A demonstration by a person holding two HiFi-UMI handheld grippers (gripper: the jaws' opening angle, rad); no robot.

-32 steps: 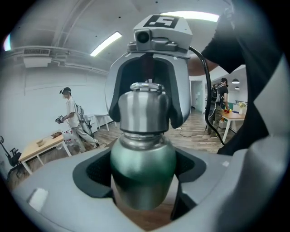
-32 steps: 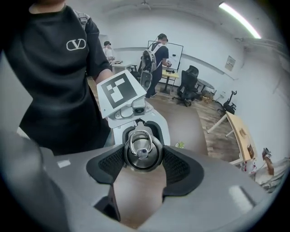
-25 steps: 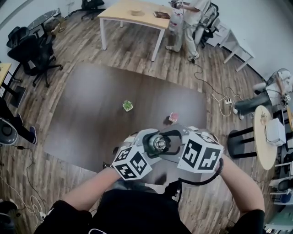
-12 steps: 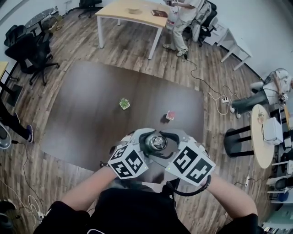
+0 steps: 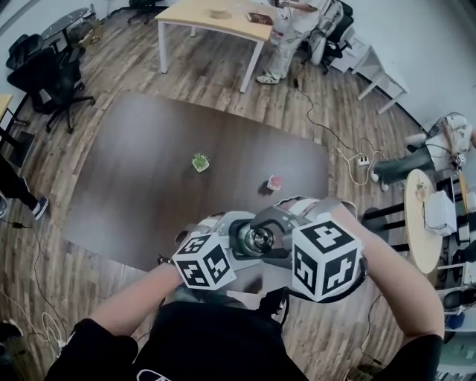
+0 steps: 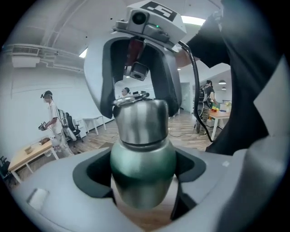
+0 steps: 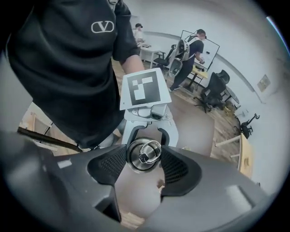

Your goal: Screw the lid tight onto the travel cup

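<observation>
The travel cup (image 6: 142, 158), green with a steel neck, is held up over the near table edge. My left gripper (image 6: 142, 176) is shut on its body, a pad on each side. On top sits the steel lid (image 7: 144, 155) with a ring handle. My right gripper (image 7: 144, 165) comes at the lid from above, its jaws closing, with both ribbed pads against the lid's rim. In the head view, the lid (image 5: 259, 238) shows between the left gripper (image 5: 239, 242) and the right gripper (image 5: 274, 229). The cup's base is hidden.
On the dark table (image 5: 149, 186) stand a small green plant (image 5: 199, 161) and a small pink thing (image 5: 274, 182). Beyond it are a light wooden table (image 5: 216, 18), a standing person (image 5: 279, 37) and office chairs (image 5: 52, 74). A round side table (image 5: 420, 223) is at the right.
My right gripper has swung round the lid, its marker cube moving from below right to the right side of the cup. The left gripper and the cup have stayed put.
</observation>
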